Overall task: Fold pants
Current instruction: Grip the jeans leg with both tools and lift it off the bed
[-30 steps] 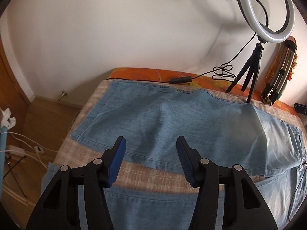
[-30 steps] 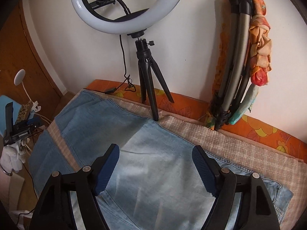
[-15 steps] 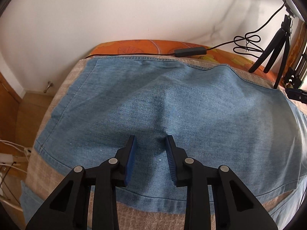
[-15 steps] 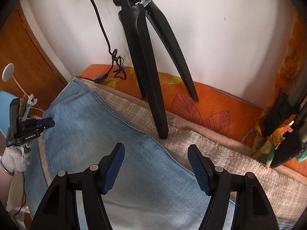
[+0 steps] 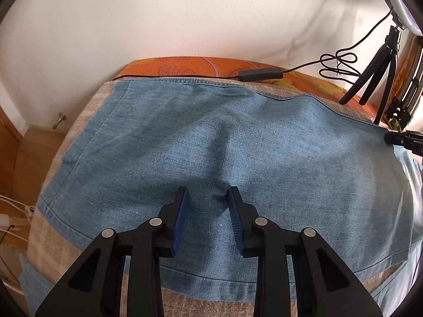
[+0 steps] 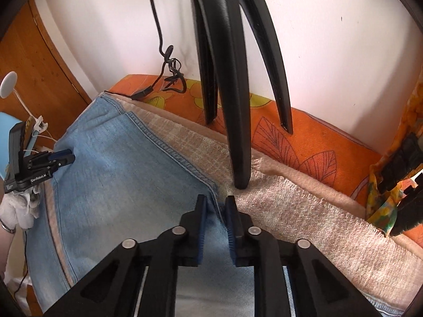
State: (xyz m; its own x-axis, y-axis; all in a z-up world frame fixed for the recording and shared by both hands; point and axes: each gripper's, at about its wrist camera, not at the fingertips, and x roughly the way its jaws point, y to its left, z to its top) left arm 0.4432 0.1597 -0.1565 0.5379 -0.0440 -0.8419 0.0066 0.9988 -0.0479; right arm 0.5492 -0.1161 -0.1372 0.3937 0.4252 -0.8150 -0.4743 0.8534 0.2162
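Light blue jeans (image 5: 211,137) lie spread flat on a beige woven cloth (image 5: 211,302). My left gripper (image 5: 207,195) hovers low over the middle of one pant leg, jaws part open with a narrow gap and a raised crease of denim between them. In the right wrist view my right gripper (image 6: 214,203) sits at the far seam edge of the jeans (image 6: 127,185), jaws nearly closed around the seam (image 6: 214,198). The left gripper also shows there at far left (image 6: 63,158).
A black tripod leg (image 6: 238,121) stands right in front of the right gripper. Its cable and inline switch (image 5: 259,74) lie along the orange floral sheet (image 6: 317,148) by the white wall. A folded stand wrapped in patterned cloth (image 6: 401,179) leans at right.
Both grippers moved forward and down onto the jeans. The right jaws narrowed from wide open to nearly closed on the seam edge. The left jaws narrowed from wide to a small gap.
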